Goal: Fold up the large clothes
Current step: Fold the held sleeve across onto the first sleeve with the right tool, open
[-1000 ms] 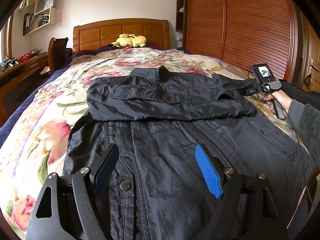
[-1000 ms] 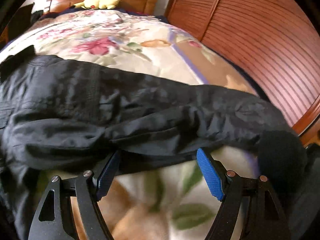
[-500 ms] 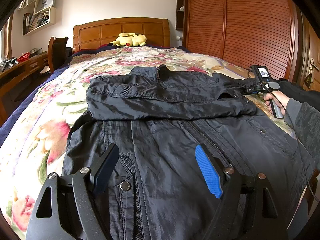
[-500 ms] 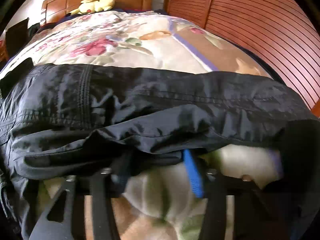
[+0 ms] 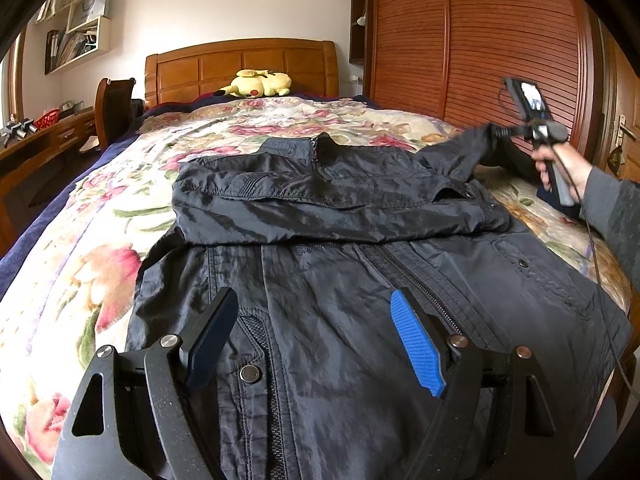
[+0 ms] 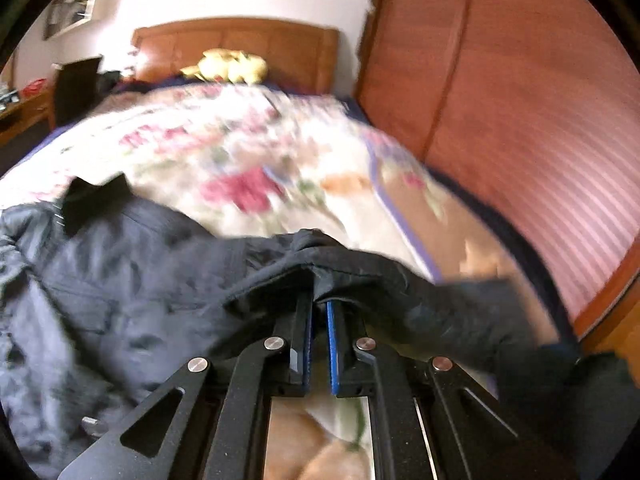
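Jacket (image 5: 340,248), black, lies spread on a bed (image 5: 80,248) with a floral cover, its near sleeve folded across the chest. The far sleeve (image 5: 460,152) is raised off the bed, its end pinched in the right gripper (image 6: 319,312), whose jaws have just been closing and now press on the cloth.

Left gripper (image 5: 312,340) hovers over the jacket's lower front with its jaws wide and nothing between them.

Wall shelves (image 5: 80,20) at upper left hold books and papers. A red basket (image 5: 47,118) sits on the table by the bed; its contents are too small to tell.

The left wrist view, sharp, shows the whole jacket, a hand (image 5: 550,162) gripping the right tool's handle, and a small lit screen (image 5: 530,98) on top of it. The right wrist view is blurred and shows the pinch up close. Both show a yellow plush toy (image 5: 256,84) at the wooden headboard (image 5: 240,64) and a slatted wardrobe (image 5: 480,40).

No writing can be read.
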